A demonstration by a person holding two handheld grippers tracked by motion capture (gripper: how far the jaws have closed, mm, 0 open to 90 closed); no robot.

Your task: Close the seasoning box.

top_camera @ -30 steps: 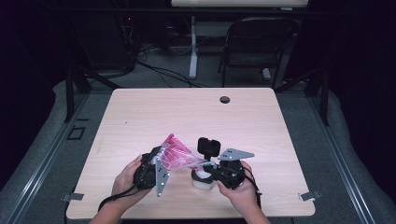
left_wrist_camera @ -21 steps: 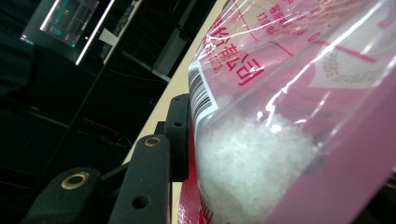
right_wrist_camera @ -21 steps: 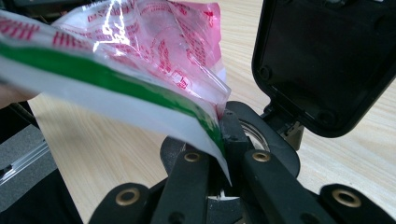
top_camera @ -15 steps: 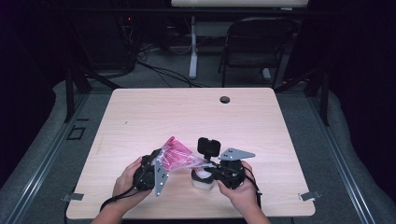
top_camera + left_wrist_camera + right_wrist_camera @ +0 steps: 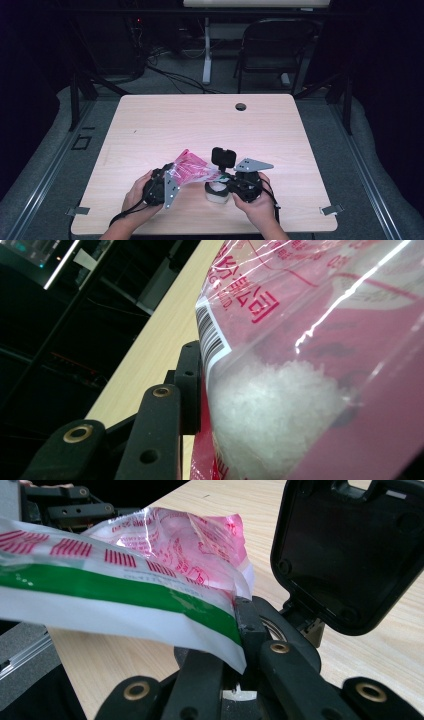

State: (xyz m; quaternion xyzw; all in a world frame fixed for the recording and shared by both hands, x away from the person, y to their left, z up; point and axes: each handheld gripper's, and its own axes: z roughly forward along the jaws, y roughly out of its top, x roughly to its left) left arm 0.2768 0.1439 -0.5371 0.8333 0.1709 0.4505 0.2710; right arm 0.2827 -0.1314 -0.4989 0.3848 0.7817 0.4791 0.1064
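Two grippers on one pink bag (image 5: 190,169); right gripper (image 5: 240,630) pinched tight on the mouth edge; left gripper (image 5: 200,385) part-open, gripping the bag's body; next: tip contents toward the white container (image 5: 216,192) below the bag.

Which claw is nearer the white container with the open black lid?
Right. The right claw sits just above the white container, pinching the bag; the left claw holds the bag's other end, farther left.

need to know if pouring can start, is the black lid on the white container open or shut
Open. The black lid stands swung up, its inner side showing, above the white container.
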